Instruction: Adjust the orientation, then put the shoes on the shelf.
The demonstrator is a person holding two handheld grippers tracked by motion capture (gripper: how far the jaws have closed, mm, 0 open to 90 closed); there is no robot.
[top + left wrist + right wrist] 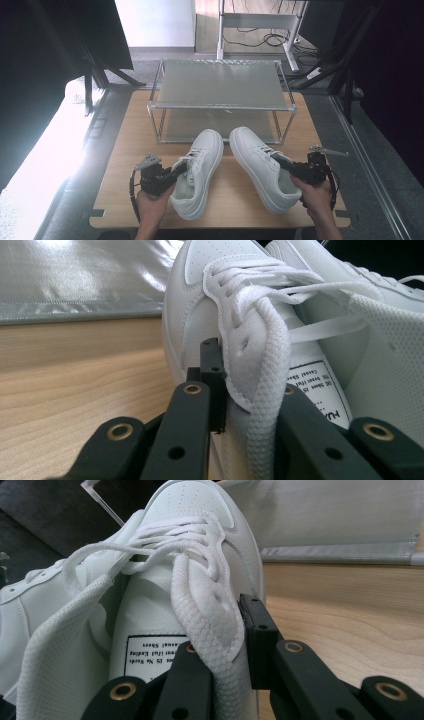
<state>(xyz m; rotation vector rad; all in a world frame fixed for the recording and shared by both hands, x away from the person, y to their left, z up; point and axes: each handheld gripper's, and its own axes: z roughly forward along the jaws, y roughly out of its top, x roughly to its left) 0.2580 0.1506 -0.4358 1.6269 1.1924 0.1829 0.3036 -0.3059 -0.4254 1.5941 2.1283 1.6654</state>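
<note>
Both hands low at the bottom of the high view, forearms coming up from the frame edge, each angled inward. Left tool (181, 168) is clamped on the collar of the left shoe (199, 172), lower centre; in the left gripper view one jaw sits outside the collar, the other inside by the tongue label. Right tool (278, 161) likewise bites the right shoe (262, 167), lower centre-right. Both shoes look to rest on the tabletop (122, 165), tho soles aren't visible. Toes point at the metal rack (222, 85), upper centre.
</note>
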